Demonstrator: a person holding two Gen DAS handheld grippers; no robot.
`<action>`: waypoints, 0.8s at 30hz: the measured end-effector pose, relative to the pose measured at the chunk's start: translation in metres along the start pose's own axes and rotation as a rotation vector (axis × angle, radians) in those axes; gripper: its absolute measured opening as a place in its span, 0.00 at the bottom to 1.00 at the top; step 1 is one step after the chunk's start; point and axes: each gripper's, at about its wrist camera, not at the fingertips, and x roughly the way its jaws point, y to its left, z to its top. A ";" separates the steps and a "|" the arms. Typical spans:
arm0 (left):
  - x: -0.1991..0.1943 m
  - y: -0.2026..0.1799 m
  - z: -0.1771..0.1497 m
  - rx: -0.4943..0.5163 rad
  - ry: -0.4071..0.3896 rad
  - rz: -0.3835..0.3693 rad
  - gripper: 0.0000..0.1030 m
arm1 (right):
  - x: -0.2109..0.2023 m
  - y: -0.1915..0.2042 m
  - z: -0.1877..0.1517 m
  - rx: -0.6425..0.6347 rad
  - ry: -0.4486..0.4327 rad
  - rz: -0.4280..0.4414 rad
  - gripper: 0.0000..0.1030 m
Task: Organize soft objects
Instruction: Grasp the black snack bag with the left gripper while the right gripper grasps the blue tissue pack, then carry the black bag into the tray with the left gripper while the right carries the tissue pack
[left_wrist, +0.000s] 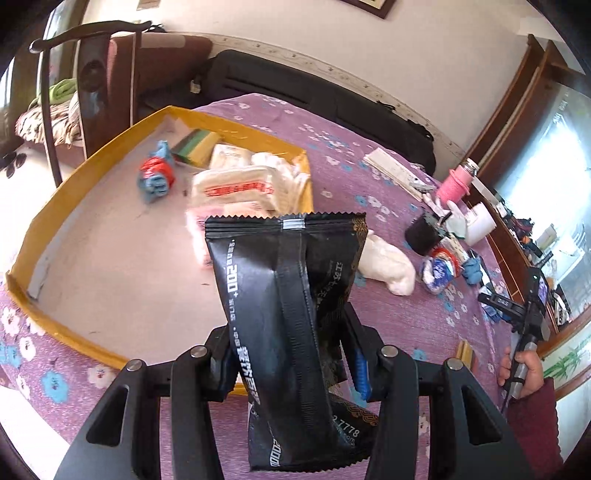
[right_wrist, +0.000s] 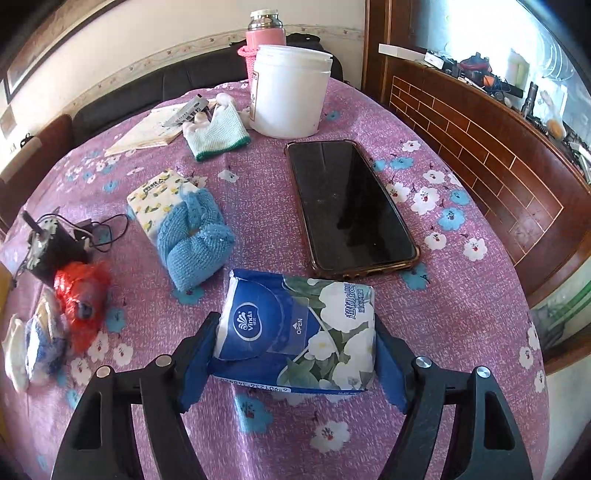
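Both tongs were clamped on soft packets above the purple flowered desk.

Left wrist view: the left tongs (left_wrist: 291, 363) were closed narrowly on a black foil packet (left_wrist: 284, 295), pinching it near its middle so that its serrated top edge stood up toward 12 o'clock. Behind it, at 10 o'clock, lay a yellow-rimmed tray (left_wrist: 55, 206) holding tissue packs (left_wrist: 236, 188) and a blue knitted bundle (left_wrist: 157, 177). A white soft lump (left_wrist: 388, 267) lay on the desk at 2 o'clock.
Right wrist view: the right tongs (right_wrist: 295, 350) stood fairly wide, their blue pads pressed against both ends of a Vinda tissue pack (right_wrist: 299, 332). A phone (right_wrist: 351, 206) lay at 1 o'clock, a blue knitted piece (right_wrist: 195, 236) at 11 o'clock, a white jar (right_wrist: 291, 88) at 12.
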 end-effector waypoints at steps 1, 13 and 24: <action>-0.001 0.004 0.000 -0.005 -0.001 0.005 0.46 | -0.003 -0.001 -0.001 0.004 -0.004 0.003 0.77; -0.023 0.051 0.014 -0.057 -0.051 0.093 0.46 | -0.083 0.035 -0.008 -0.080 -0.138 0.175 0.77; 0.003 0.107 0.072 -0.030 -0.010 0.279 0.46 | -0.119 0.189 -0.043 -0.371 -0.092 0.438 0.78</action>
